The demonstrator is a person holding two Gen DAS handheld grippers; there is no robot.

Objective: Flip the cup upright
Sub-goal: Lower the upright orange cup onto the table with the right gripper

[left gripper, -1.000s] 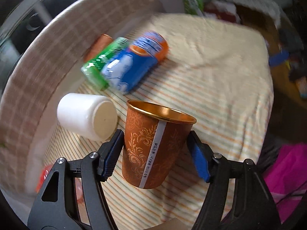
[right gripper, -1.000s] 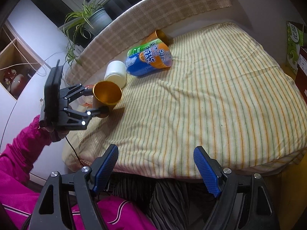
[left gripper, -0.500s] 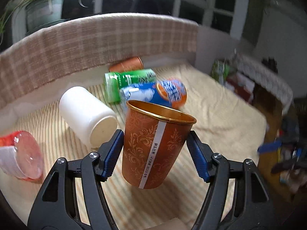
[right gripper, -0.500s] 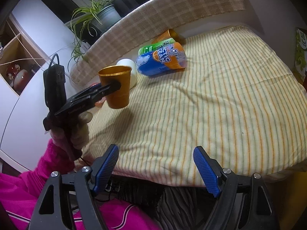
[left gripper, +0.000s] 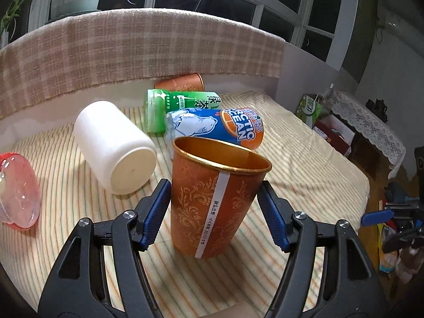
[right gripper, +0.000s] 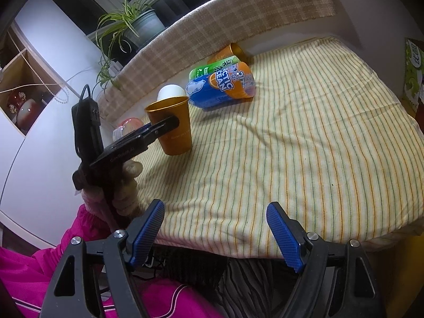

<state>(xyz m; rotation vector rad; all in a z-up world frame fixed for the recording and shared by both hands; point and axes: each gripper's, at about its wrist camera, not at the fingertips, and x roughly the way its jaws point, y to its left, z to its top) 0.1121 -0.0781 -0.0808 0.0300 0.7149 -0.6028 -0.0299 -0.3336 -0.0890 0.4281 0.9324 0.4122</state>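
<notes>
An orange paper cup [left gripper: 214, 201] with gold floral print and a gold inside stands nearly upright, mouth up, with its base at the striped tablecloth [left gripper: 304, 164]. My left gripper [left gripper: 214, 212] is shut on the cup, one blue pad on each side. The right wrist view shows the same cup [right gripper: 172, 127] held by the left gripper [right gripper: 164, 128] at the table's left side. My right gripper [right gripper: 214, 235] is open and empty, at the table's near edge.
A white cup [left gripper: 114, 145], a green cup [left gripper: 180, 106], a blue-and-orange Arctic Ocean cup [left gripper: 214, 128] and another orange cup [left gripper: 182, 83] lie on their sides behind the held cup. A pink plastic container [left gripper: 18, 188] lies at the left. A checked backrest [left gripper: 132, 50] rims the table.
The left gripper has levelled out and lowered the held cup from the air down to the tablecloth, now nearly upright. The right gripper has stayed at the near edge.
</notes>
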